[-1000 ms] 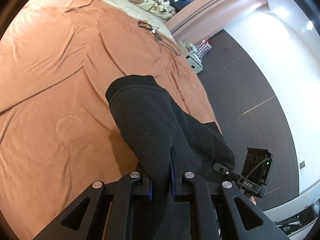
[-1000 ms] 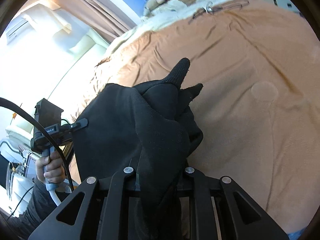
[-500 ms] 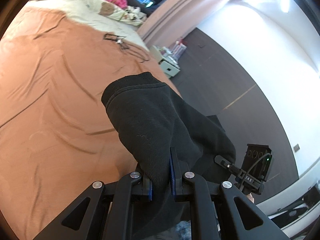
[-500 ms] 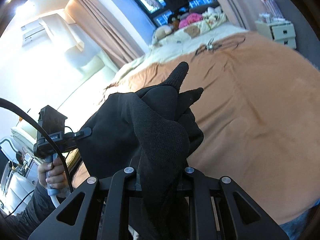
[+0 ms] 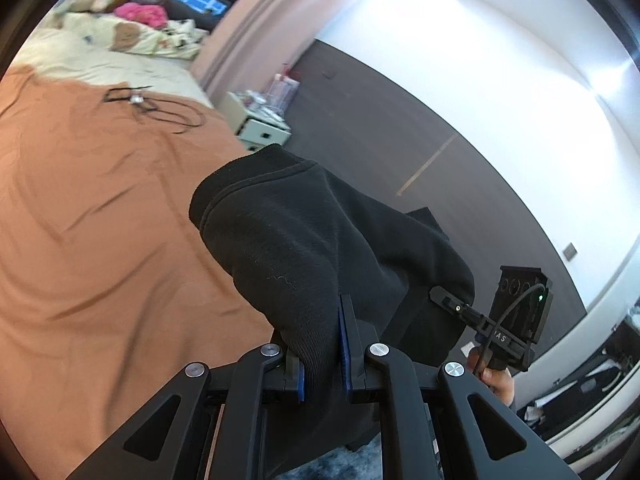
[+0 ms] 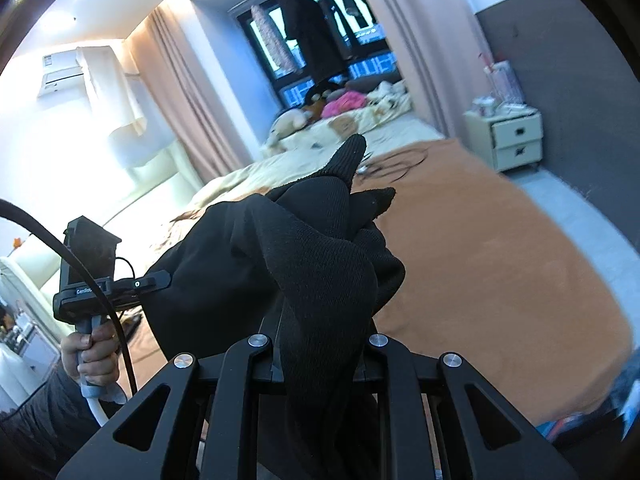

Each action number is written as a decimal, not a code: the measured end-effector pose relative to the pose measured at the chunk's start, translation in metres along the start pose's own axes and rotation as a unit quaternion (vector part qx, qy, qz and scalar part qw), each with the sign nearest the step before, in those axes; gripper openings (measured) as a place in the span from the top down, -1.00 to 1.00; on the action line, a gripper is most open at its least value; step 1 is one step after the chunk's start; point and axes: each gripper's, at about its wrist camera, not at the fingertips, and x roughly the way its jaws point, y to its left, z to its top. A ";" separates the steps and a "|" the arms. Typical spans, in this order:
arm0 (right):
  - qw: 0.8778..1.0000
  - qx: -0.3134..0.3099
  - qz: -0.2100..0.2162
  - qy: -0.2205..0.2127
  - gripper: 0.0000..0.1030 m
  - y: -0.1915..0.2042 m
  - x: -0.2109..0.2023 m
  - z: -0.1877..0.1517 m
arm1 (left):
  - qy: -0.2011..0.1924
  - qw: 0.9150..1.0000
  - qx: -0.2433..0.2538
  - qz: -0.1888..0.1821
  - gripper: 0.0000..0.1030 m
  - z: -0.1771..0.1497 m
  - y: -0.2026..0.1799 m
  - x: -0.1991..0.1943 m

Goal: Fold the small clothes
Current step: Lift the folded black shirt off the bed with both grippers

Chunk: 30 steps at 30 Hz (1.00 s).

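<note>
both grippers have lifted and swung since a second ago, so the views now show more of the room and window and less of the orange bedspread [image 5: 100, 240], with the black garment [image 5: 320, 248] raised clear above the bed and strung between the two tools. left gripper [image 5: 322, 354] is clamped on the garment's ribbed hem, blue pads pinching the fabric, and the right gripper [image 6: 320, 360] is clamped on a bunched ribbed end that sticks up past its fingers. smaller stuff: white nightstand [image 6: 516, 140] beside the bed, black cable [image 5: 160, 110] lying far up the bedspread.
</note>
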 end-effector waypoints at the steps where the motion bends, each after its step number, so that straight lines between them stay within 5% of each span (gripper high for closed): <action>1: 1.000 -0.002 -0.007 -0.003 0.73 -0.003 -0.008 0.001 | 0.002 1.000 0.006 -0.005 0.75 0.003 -0.009 0.013; 20: 0.993 -0.041 -0.111 -0.020 0.74 0.002 -0.072 0.000 | 0.047 0.995 0.063 -0.067 0.75 0.014 -0.077 0.176; 30: 0.989 -0.034 -0.146 -0.005 0.74 0.006 -0.078 0.005 | 0.067 0.992 0.033 -0.100 0.75 -0.005 -0.089 0.229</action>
